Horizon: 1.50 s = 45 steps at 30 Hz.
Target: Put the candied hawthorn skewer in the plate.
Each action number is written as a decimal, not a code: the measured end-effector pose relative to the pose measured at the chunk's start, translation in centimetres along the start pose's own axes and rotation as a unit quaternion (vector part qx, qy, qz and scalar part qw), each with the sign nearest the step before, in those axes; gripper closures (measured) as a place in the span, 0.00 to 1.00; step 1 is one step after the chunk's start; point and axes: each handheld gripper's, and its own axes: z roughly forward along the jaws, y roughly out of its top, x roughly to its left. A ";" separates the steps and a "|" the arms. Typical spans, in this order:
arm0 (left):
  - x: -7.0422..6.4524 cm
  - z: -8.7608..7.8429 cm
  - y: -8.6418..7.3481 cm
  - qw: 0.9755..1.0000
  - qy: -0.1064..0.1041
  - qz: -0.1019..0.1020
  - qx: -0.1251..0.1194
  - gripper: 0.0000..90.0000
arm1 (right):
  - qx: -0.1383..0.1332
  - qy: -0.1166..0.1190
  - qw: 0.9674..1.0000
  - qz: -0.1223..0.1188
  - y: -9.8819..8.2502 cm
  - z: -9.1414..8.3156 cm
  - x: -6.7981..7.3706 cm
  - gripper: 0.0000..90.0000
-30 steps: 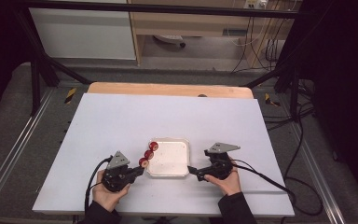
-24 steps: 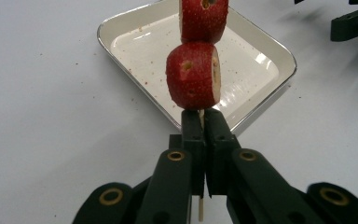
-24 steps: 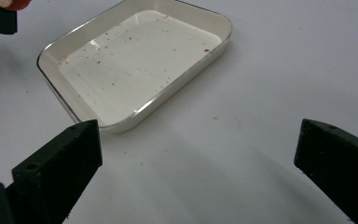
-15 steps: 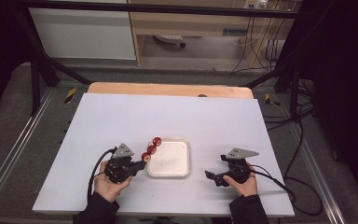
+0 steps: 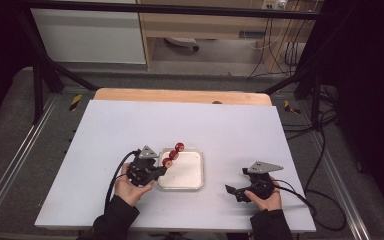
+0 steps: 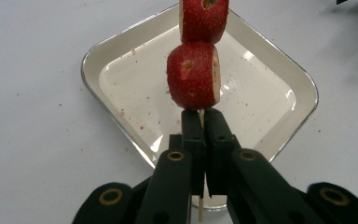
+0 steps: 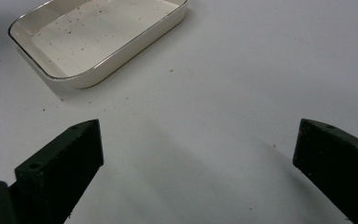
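Observation:
A thin wooden skewer [image 6: 200, 211] carries three red fruit pieces [image 5: 173, 154]; two of them [image 6: 193, 75] rise in front of the left gripper view. My left gripper [image 5: 156, 171] [image 6: 203, 121] is shut on the skewer stick just below the lowest piece, holding it over the left rim of the white tray [image 5: 186, 184] [image 6: 106, 50]. My right gripper [image 5: 233, 190] [image 7: 198, 149] rests low over the table to the right of the tray [image 7: 79, 77], jaws wide open with bare tabletop between them.
The white tabletop [image 5: 220, 130] stretches wide behind and beside the tray, with small crumbs around it. A wooden strip [image 5: 180, 96] borders the far edge. Cables [image 5: 320, 210] trail off the right side.
My right gripper has drawn away from the tray's right edge to the right. My left gripper has carried the skewer a little to the right, over the tray's left rim.

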 end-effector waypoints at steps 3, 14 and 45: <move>-0.4 0.7 0.4 1.000 -0.003 0.004 0.016 0.98 | 0.001 -0.002 1.000 -0.005 -0.1 -0.1 0.0 0.02; -1.6 3.2 0.8 0.997 0.017 0.011 0.068 0.98 | -0.002 -0.001 1.000 -0.002 0.0 -0.5 0.0 0.02; 1.0 -1.0 -1.2 0.999 -0.020 0.039 0.027 0.44 | -0.004 -0.003 1.000 -0.001 0.0 -0.6 -0.1 0.02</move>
